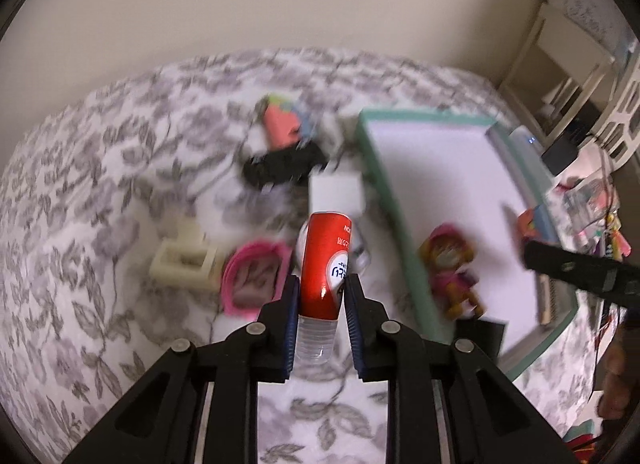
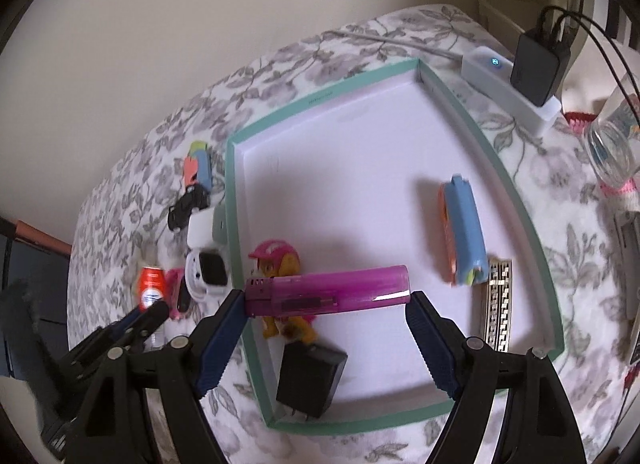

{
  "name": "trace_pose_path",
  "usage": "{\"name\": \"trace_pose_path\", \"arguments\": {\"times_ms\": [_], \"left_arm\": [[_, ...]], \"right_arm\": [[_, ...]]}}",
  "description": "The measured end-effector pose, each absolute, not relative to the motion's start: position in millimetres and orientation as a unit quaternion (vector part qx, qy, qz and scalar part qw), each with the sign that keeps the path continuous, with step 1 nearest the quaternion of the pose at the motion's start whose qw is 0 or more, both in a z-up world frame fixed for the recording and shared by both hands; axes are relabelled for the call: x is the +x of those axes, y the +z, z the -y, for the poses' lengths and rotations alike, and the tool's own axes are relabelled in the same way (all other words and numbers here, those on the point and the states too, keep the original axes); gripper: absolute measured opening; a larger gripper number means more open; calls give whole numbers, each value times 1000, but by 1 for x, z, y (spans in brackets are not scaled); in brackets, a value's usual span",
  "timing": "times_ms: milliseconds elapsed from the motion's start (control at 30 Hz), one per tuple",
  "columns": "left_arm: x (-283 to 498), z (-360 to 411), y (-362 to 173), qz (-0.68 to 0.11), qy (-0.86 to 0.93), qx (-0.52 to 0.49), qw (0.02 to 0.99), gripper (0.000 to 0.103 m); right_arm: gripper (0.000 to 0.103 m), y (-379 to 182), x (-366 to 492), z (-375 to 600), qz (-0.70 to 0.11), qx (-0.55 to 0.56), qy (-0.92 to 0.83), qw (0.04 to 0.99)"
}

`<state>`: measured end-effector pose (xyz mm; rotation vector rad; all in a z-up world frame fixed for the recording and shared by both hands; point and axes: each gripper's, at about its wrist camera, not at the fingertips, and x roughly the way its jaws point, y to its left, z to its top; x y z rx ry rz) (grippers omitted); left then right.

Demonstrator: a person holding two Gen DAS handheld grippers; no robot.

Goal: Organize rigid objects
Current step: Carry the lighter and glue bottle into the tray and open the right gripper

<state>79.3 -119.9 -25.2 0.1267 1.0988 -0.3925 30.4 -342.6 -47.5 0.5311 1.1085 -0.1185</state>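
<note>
My left gripper (image 1: 322,292) is shut on a red-labelled small bottle (image 1: 326,264), held above the floral bedspread left of the tray; the bottle also shows in the right wrist view (image 2: 151,286). My right gripper (image 2: 326,300) is shut lengthwise on a purple lighter (image 2: 328,292), held above the teal-rimmed white tray (image 2: 328,94). In the tray lie a pink-helmeted toy figure (image 2: 276,260), a blue-orange case (image 2: 464,228), a metal watch band (image 2: 498,304) and a black charger (image 2: 312,380) on its near rim.
Left of the tray on the bed lie a black toy car (image 2: 188,204), a white box (image 1: 336,192), a pink ring-shaped item (image 1: 252,276), a cream clip (image 1: 182,260) and a colourful block (image 1: 282,120). A power strip with plug (image 2: 520,80) and a glass jar (image 2: 612,144) sit at the right.
</note>
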Motion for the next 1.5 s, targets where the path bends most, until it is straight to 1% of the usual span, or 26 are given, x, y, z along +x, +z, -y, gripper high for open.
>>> {"name": "trace_pose_path", "arguments": {"times_ms": [167,533,800,1100,1300,1500], "left_arm": [[85,154,-9,-492,-205,87,841,23],[117,208,-20,-489,-214,113,838,24],[136,229,-38,-494,-212,109,836,24],[142,247,-54,-500,-219,116,830,24],[141,250,-65,-513,-219,121,821,24],[140,247,-64,-518,-218,115,819,24]], "right_arm": [[83,-44,43,348,-513,238,-68,822],[83,-46,68,381,-499,227,-108,829],[83,-49,83,404,-489,221,-134,833],[83,-69,93,415,-502,209,-148,826],[83,-80,94,418,-516,203,-152,818],[83,-80,94,417,-519,198,-151,818]]}}
